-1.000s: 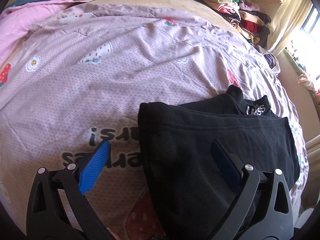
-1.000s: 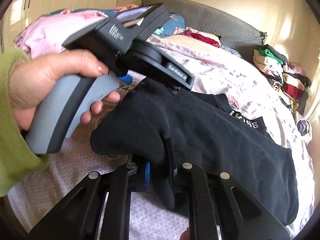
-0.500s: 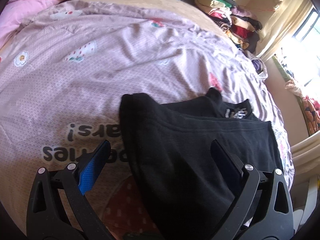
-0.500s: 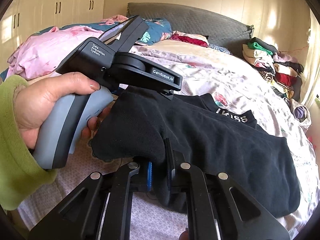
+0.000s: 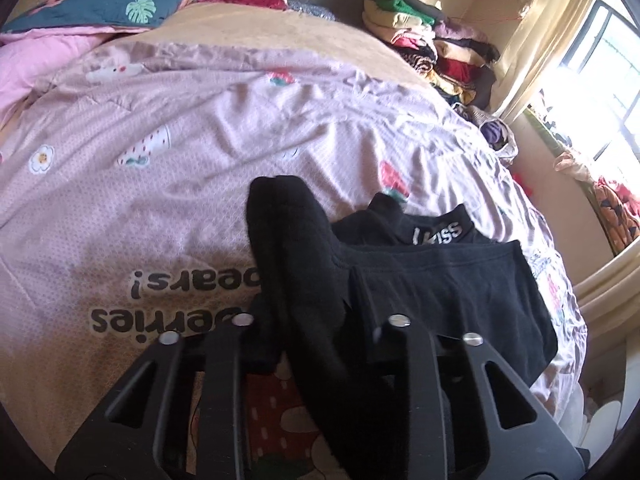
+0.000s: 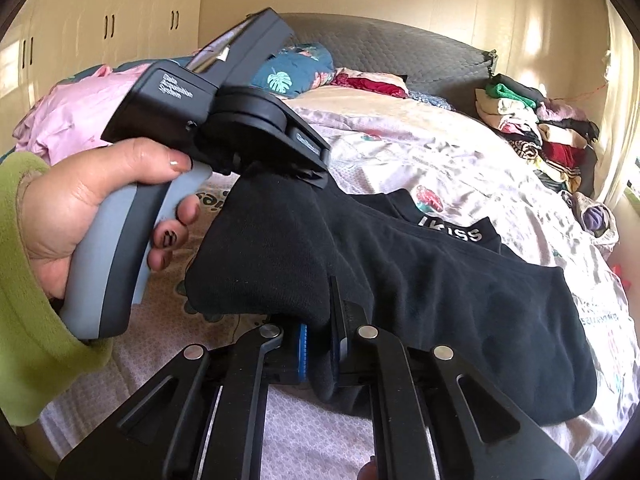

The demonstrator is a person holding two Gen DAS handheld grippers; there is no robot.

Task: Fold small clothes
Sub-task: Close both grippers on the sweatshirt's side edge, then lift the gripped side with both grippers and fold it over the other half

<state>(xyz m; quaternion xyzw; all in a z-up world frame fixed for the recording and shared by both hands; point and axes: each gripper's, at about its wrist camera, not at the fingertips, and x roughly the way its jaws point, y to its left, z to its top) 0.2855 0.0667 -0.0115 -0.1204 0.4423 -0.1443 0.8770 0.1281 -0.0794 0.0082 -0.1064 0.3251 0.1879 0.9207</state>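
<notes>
A black garment (image 5: 440, 292) with white lettering on its band (image 5: 438, 234) lies on the pink printed bedsheet (image 5: 160, 200). My left gripper (image 5: 310, 320) has its jaws closing on the garment's left edge, and a ridge of black cloth stands up bunched between the fingers. In the right wrist view a hand (image 6: 80, 208) in a green sleeve holds that left gripper (image 6: 308, 176), with the cloth raised at its tip. My right gripper (image 6: 318, 344) is shut on the garment's (image 6: 440, 280) near edge, with cloth pinched between its blue pads.
A stack of folded clothes (image 5: 432, 48) sits at the far right of the bed by the curtain. A pink quilt (image 5: 40, 68) and a teal leaf-print pillow (image 5: 120, 4) lie at the far left. The bed's right edge drops off beside the window.
My left gripper's jaws went from wide open to closed on the garment's left edge, which now rises in a bunched ridge. My right gripper stays shut on the cloth.
</notes>
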